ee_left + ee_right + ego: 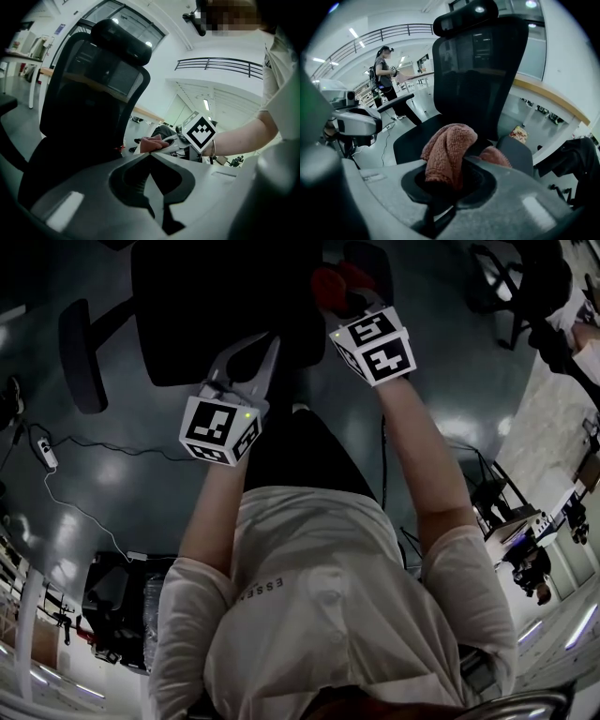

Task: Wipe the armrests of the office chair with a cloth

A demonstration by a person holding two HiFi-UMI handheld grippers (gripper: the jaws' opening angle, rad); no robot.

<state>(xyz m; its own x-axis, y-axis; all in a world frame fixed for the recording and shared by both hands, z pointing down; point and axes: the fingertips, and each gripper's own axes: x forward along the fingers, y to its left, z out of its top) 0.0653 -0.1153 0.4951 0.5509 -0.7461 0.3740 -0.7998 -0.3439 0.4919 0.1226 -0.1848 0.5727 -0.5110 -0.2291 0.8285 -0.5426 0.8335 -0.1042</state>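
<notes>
A black mesh-backed office chair (220, 306) stands in front of me. Its left armrest (80, 352) juts out at the upper left of the head view. My right gripper (352, 296) is shut on a reddish-pink cloth (447, 152), which bunches up out of the jaws. Part of the cloth lies against the chair's right armrest pad (516, 157). My left gripper (255, 348) hovers over the seat's front edge, shut with nothing in it, its fingertips meeting at a point in the left gripper view (150, 154). That view also shows the right gripper's marker cube (201, 132) and the cloth (151, 143).
A power strip and cable (42, 451) lie on the glossy floor to the left. More chairs (511, 277) stand at the upper right, dark equipment (117, 601) at the lower left. A person (384, 70) stands far behind the chair, near a long desk (548, 98).
</notes>
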